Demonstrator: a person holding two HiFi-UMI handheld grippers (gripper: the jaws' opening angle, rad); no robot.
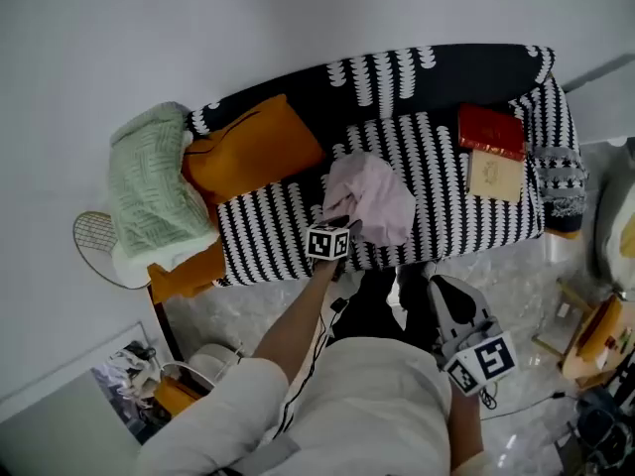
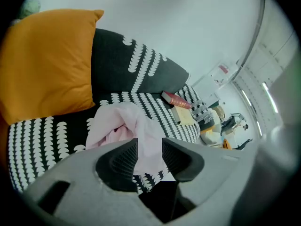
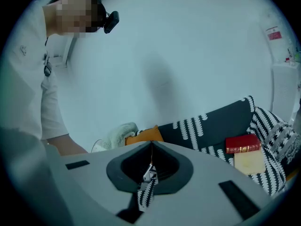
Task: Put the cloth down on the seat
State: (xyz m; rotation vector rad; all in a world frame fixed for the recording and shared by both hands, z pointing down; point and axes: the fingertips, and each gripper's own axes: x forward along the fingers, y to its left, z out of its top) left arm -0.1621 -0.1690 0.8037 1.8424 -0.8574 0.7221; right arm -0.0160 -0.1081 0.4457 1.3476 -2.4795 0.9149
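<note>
Head view is read from nine o'clock across. A green knitted blanket (image 1: 149,181) and an orange cushion (image 1: 253,147) are piled at the sofa's nine o'clock end. The left gripper (image 1: 340,226) is held at seven o'clock of the pink cloth (image 1: 369,198), over the front edge of the seat (image 1: 268,228). The cloth is seen crumpled on the seat, near its middle and close to that front edge. In the left gripper view that gripper's fingers (image 2: 123,161) are seen apart; a fold of cloth is framed between them but, as judged, is pressed by neither pad. A red book (image 1: 491,130) and a beige book (image 1: 494,175) are laid at the cloth's two o'clock, apart from it. The right gripper (image 1: 444,291) is held at five o'clock, off the sofa. Its fingers (image 3: 171,166) are brought together on nothing that can be named.

Two risks are judged likely. A loose fold could be caught on a ridged pad and dragged forward if the left gripper is drawn away. Being bunched so near the edge, the cloth could then be tipped off the seat.
</note>
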